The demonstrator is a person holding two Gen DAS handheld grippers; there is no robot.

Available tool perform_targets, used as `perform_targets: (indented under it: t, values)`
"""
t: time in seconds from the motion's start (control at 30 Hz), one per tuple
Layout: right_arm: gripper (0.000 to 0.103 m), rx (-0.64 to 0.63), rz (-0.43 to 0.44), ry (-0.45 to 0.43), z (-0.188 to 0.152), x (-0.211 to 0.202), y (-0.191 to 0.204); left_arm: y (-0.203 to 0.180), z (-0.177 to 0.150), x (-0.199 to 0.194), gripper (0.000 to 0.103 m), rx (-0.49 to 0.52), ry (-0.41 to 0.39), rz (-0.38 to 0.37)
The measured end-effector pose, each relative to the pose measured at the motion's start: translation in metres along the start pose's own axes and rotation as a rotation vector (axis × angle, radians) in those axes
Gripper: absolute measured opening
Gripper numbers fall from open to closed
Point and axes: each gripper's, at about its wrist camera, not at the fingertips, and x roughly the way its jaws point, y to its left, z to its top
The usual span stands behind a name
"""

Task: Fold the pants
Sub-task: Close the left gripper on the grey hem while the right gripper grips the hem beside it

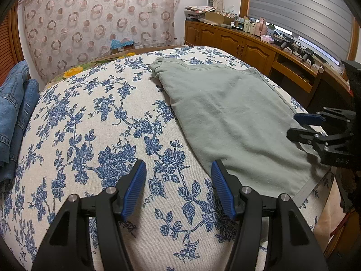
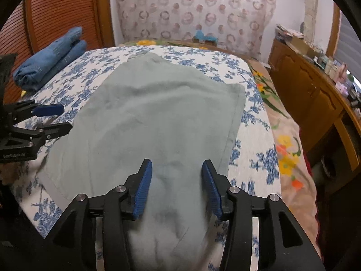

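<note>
Grey-green pants [image 1: 227,108] lie flat, folded lengthwise, on the blue-floral bedspread [image 1: 90,117]. They also show in the right wrist view [image 2: 158,117]. My left gripper [image 1: 178,169] is open and empty, hovering over the bedspread just left of the pants' near edge. My right gripper [image 2: 176,167] is open and empty above the near end of the pants. It appears at the right of the left wrist view [image 1: 297,124], and the left gripper appears at the left of the right wrist view [image 2: 65,117].
Folded blue jeans [image 2: 49,58] lie at the bed's far left, also seen in the left wrist view [image 1: 13,113]. A wooden cabinet [image 1: 237,43] with clutter runs along the right wall. A patterned curtain [image 1: 101,18] hangs behind the bed.
</note>
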Motion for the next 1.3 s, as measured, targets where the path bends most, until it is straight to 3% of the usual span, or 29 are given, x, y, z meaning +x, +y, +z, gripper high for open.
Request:
perform_targets:
  t: [0.33, 0.57, 0.83, 1.17, 1.3]
  values:
    - [0.051, 0.074, 0.010, -0.057, -0.027, -0.049, 0.001, -0.003, -0.006, -0.012, 0.060, 0.028, 0.002, -0.006]
    - [0.051, 0.119, -0.025, -0.061, -0.048, -0.069, -0.007, -0.020, -0.027, -0.050, 0.060, 0.044, -0.027, -0.094]
    - [0.051, 0.153, -0.012, -0.077, -0.058, -0.080, -0.010, -0.046, -0.047, -0.054, 0.060, 0.124, 0.001, -0.125]
    - [0.051, 0.189, 0.014, -0.085, -0.063, -0.078, -0.011, -0.053, -0.049, -0.044, 0.026, 0.139, -0.003, -0.152]
    - [0.051, 0.199, 0.020, -0.082, -0.065, -0.076, -0.012, -0.054, -0.051, -0.047, 0.021, 0.141, -0.020, -0.155]
